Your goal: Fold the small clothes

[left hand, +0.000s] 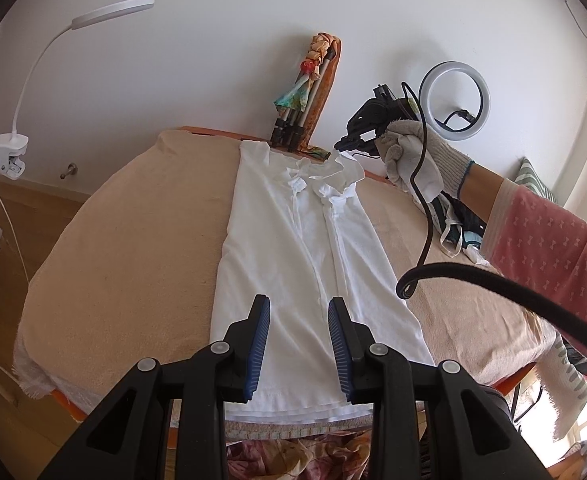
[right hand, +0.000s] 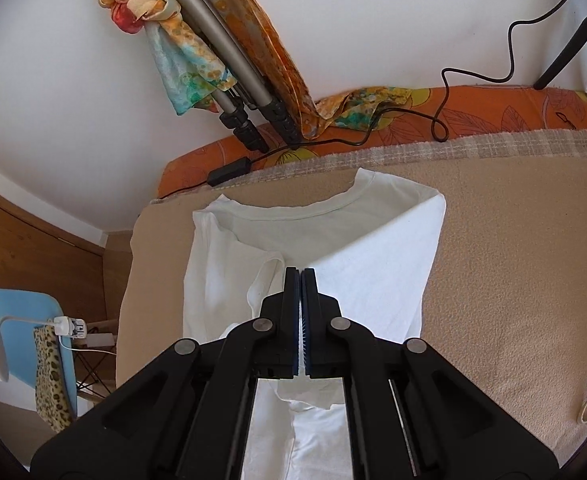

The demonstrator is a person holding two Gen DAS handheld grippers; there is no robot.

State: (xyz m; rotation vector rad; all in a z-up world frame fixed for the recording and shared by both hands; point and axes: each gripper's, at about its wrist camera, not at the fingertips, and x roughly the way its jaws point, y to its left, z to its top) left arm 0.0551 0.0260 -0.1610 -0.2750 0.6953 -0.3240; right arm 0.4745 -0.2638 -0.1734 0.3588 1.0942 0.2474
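A white shirt (left hand: pixel 277 240) lies lengthwise on the beige towel (left hand: pixel 133 240) that covers the table, sides folded in, neckline at the far end. My left gripper (left hand: pixel 299 304) hovers over the near hem, its blue pads apart, with only flat cloth showing beneath the gap. At the far end a gloved hand (left hand: pixel 417 160) holds my right gripper (left hand: pixel 341 146), which lifts the shirt's right shoulder off the towel. In the right wrist view the right gripper (right hand: pixel 301 272) is shut, a strip of white shirt (right hand: pixel 373 248) pinched between its pads.
A folded tripod with a coloured scarf (left hand: pixel 297 96) leans on the wall behind the table. A ring light (left hand: pixel 455 100) and a heap of clothes (left hand: pixel 459 232) sit at the right, and a clip lamp (left hand: pixel 9 152) at the left. A black cable (left hand: pixel 425 200) hangs from the right hand.
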